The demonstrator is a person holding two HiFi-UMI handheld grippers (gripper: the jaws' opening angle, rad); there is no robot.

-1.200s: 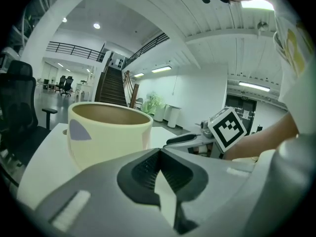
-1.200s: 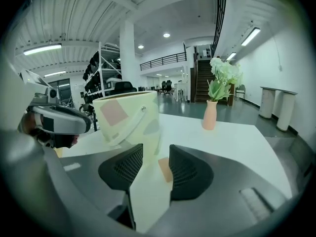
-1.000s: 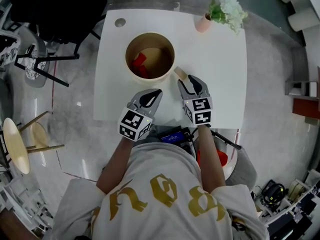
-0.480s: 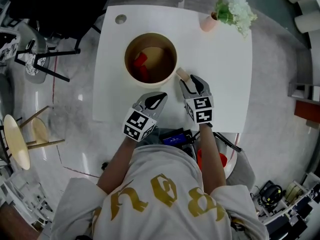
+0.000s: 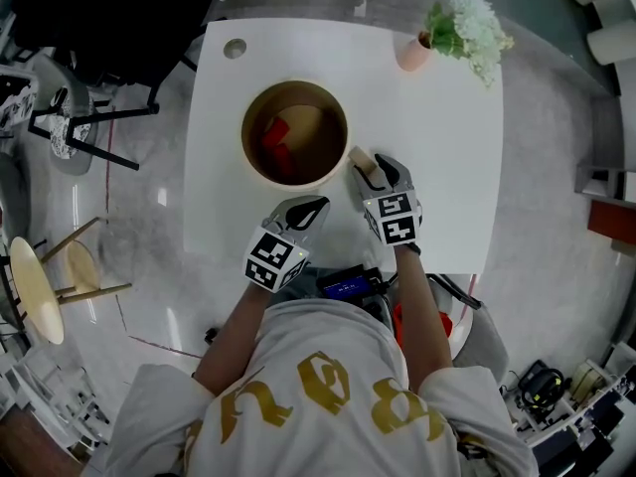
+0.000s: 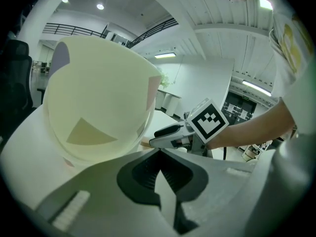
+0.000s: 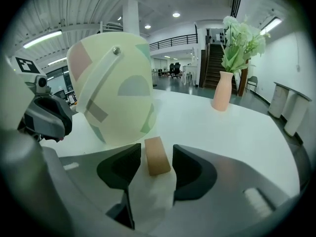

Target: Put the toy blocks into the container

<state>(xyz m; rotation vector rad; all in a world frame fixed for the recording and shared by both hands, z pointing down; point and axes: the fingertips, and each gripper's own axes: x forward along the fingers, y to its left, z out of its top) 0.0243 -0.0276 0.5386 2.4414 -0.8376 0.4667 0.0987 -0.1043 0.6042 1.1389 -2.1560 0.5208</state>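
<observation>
While the left gripper point(image 5: 310, 207) is closed near the container point(image 5: 245, 135), the right gripper point(image 5: 376, 170), fingers just opening, loosely straddles the block point(image 7: 157, 155).

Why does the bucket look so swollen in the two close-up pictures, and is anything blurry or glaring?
Left gripper view: the wide-angle lens bulges the container and the picture's corners go dark. Right gripper view: the same bulge, yet the tan block up close stays sharp. Head view: even light, bright reflections on the glossy floor, and the white table is nearly washed out.
</observation>
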